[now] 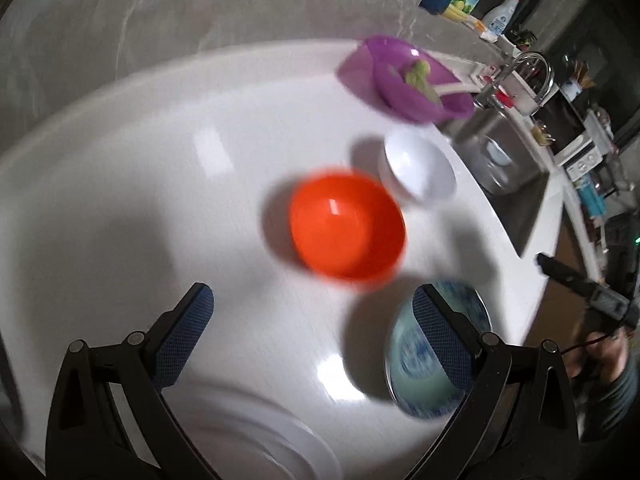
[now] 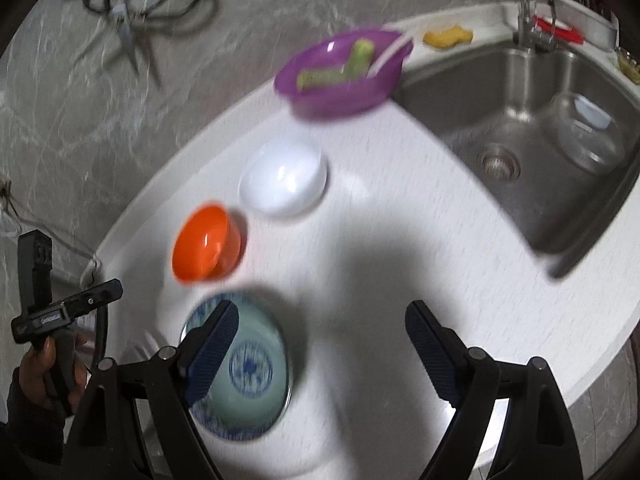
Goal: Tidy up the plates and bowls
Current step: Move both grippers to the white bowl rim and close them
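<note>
Plainly, both tools were empty. The left tool (image 1: 312, 340) had its blue-padded fingers spread wide over bare white bench (image 1: 160, 160), pinching nothing; its right pad crossed in front of the pale green bowl with blue pattern (image 1: 424, 384), though whether it touched the rim could not be told. The right tool (image 2: 320, 344) was likewise spread, its left pad hanging over that same patterned bowl (image 2: 256, 368), which sat in a blue-patterned plate near the bench's front edge.

Further out, the glossy orange plastic bowl (image 1: 346, 226) stood just beyond, then the white round bowl (image 1: 418, 170) close beside it, and the purple translucent plastic bowl (image 1: 404, 76), holding green scraps and a white utensil, sat at the far corner next to the steel sink (image 2: 520, 128). White stacked plates (image 1: 256, 432) lay at the bench's near edge under the left tool.

The risks, as I judged them: with both tools crowding the patterned bowl, a pad could clip its rim and tip it; the purple bowl sat so near the sink's edge that a nudge might send it over; glossy plastic could slip from the pads.
</note>
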`<action>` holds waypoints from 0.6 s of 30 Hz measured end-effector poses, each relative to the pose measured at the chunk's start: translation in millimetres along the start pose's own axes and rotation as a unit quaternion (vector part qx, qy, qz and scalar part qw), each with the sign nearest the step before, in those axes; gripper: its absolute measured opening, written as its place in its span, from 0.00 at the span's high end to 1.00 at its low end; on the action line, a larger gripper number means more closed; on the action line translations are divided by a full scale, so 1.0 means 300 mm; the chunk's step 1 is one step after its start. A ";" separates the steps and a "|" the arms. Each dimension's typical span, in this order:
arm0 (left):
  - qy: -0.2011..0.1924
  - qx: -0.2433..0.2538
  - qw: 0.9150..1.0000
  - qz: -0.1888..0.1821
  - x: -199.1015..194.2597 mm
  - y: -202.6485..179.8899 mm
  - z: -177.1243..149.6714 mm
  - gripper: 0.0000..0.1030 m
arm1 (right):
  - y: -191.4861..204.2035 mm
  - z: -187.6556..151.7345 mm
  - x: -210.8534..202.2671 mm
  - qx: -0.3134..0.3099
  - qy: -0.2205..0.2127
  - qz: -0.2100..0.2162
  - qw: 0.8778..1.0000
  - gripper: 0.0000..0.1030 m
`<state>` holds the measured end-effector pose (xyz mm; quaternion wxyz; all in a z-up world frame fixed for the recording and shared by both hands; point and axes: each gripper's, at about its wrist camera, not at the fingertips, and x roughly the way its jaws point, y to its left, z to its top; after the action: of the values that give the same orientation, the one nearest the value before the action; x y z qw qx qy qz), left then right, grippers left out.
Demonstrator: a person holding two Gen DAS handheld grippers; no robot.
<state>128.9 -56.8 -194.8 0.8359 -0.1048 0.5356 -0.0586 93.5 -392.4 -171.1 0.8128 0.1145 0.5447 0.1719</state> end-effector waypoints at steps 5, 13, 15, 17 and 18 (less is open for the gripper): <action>0.010 0.032 0.999 0.003 0.079 -0.016 0.213 0.02 | -0.040 0.179 0.013 0.009 -0.019 0.014 1.000 0.15; 0.060 0.059 0.996 -0.026 0.355 -0.108 0.405 0.03 | -0.055 0.349 0.220 0.021 0.009 0.027 0.999 0.15; 0.070 0.071 0.995 -0.026 0.398 -0.131 0.402 0.03 | -0.066 0.359 0.276 0.033 0.025 0.028 0.999 0.15; 0.080 0.080 0.993 -0.024 0.446 -0.152 0.407 0.04 | -0.073 0.365 0.322 0.043 0.037 0.034 0.998 0.16; 0.082 0.083 0.993 -0.025 0.463 -0.158 0.406 0.04 | -0.075 0.366 0.337 0.045 0.041 0.032 0.998 0.17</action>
<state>298.3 -118.3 -257.1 0.7930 -0.0434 0.5931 -0.1323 233.6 -371.9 -223.4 0.7779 0.1614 0.5806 0.1778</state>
